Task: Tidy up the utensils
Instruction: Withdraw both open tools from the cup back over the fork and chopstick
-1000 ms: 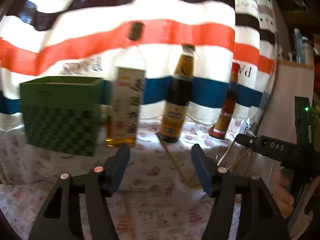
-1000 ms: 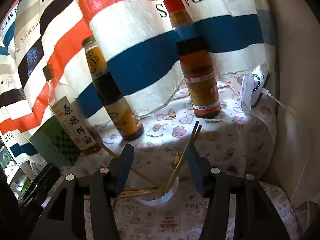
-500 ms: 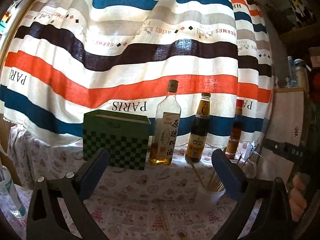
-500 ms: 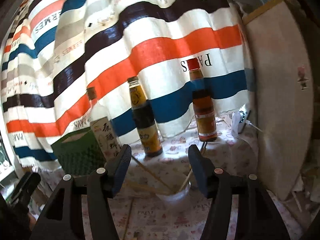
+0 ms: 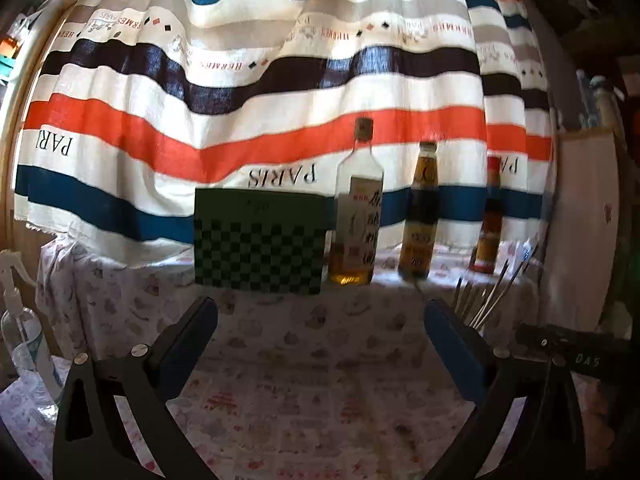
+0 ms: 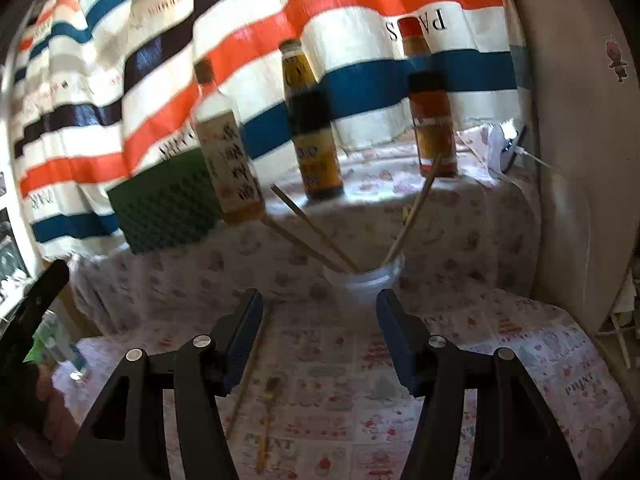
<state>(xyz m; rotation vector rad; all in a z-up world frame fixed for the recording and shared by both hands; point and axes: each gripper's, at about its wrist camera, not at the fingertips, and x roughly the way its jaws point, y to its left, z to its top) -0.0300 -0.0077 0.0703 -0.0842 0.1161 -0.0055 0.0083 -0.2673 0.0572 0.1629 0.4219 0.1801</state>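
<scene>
1. The loose chopstick (image 6: 247, 376) lies flat on the patterned tablecloth (image 6: 520, 360) in the lower centre of the right wrist view, just beside the inner edge of the left finger of the right gripper (image 6: 319, 334). A second utensil (image 6: 267, 412) with a darker head lies near it, too blurred to name. Both are thin and flat to the cloth, so in my judgement a pinch could slide off them or bunch the fabric up.

2. The clear cup (image 6: 366, 280) sits at centre frame, just beyond the right gripper's tips, with chopsticks (image 6: 308, 236) leaning out to the upper left and one to the upper right. It looks light; a knock from either finger could tip it and scatter them.

3. The right gripper's jaws stand apart and hold nothing. The left gripper (image 5: 320, 344) is also spread wide and empty over bare cloth, with the chopstick tips (image 5: 484, 300) at the right of its view.

4. Three bottles (image 6: 312, 136) and a green checkered box (image 6: 168, 204) stand on the raised ledge behind the cup. A high swing with a long chopstick might strike a bottle, I judge.

5. The views are motion-blurred, so closing now risks a miss.
</scene>
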